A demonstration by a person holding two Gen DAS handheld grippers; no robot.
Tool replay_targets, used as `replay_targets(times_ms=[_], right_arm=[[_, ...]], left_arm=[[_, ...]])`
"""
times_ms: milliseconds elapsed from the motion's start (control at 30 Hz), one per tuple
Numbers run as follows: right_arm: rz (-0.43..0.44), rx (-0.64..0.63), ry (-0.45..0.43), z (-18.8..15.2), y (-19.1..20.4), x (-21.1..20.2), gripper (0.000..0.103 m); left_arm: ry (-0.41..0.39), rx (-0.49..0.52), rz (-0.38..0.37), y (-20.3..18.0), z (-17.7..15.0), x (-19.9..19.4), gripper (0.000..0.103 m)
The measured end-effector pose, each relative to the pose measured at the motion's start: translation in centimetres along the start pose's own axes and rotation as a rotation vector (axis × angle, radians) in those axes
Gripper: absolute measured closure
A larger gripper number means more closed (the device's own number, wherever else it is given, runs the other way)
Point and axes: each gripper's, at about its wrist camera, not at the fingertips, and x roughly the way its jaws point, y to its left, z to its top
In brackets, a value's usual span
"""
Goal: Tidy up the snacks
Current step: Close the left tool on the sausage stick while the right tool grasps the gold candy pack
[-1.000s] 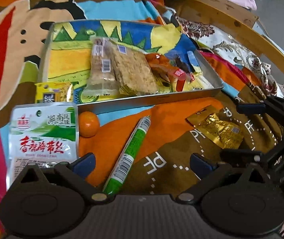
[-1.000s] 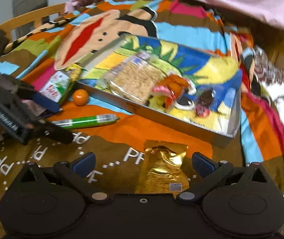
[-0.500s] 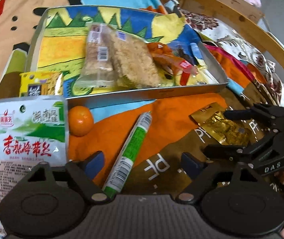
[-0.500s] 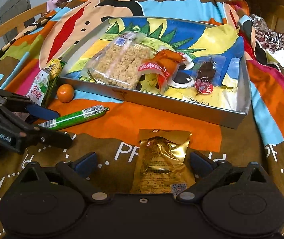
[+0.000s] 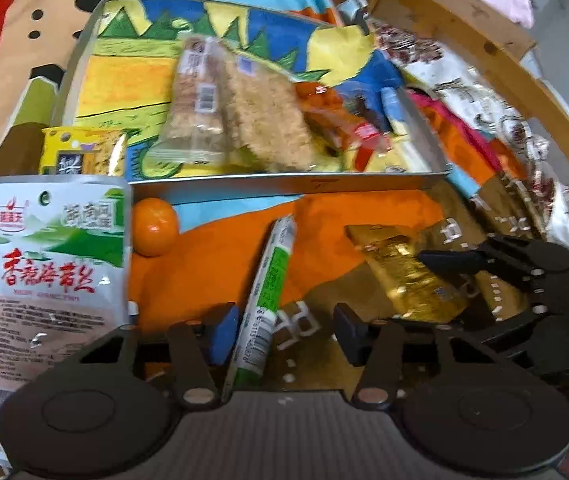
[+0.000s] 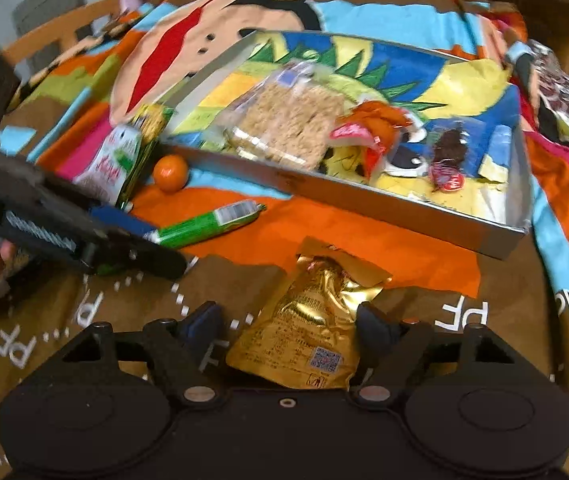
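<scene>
Bedding: a bright cartoon-print blanket (image 6: 364, 240) covers the surface. Nearest, the left gripper (image 5: 282, 330) stands wide around a green tube-shaped sausage stick (image 5: 268, 292), fingers not yet closed; the right gripper (image 6: 286, 326) stands wide astride a crinkled gold foil pouch (image 6: 312, 332). Beyond lie a white-green seaweed packet (image 5: 54, 264), a small orange (image 5: 154, 226), then a shallow metal tray (image 6: 404, 214) holding a clear-wrapped rice cracker pack (image 6: 288, 126).

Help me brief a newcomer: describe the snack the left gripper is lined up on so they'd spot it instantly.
Find the shallow metal tray on the cartoon bedspread; on the orange patch just in front of it lies a green sausage stick, running down between the open left gripper fingers. It is the only long, thin tube, unlike the round tangerine and flat gold pouch beside it.
</scene>
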Motion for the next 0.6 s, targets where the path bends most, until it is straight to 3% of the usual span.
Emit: replay_targets(times_ms=[100,233,300,400,600], right_arm=[[-0.035,0.05,-0.022,0.0,-0.1,0.1,0.025],[-0.095,0.002,-0.021,0.0,0.7,1.1,0.026],[-0.108,-0.024,-0.011,0.0,1.2,1.2,0.031],[-0.09,-0.022,0.001,0.0,1.3,0.8,0.043],[-0.043,-0.102,0.044,-0.6,3.0,-0.2,0.051]], left_arm=[[-0.001,-0.02,0.029,0.6,0.0,0.3,0.055],[-0.003,-0.027,0.04,0.7,0.0,0.6,0.056],[-0.003,-0.009,0.062,0.3,-0.2,0.6,0.057],[-0.002,0.014,0.094,-0.5,-0.4,0.7,0.059],[0.016,-0.017,0.08,-1.8,-1.0,0.0,0.061]])
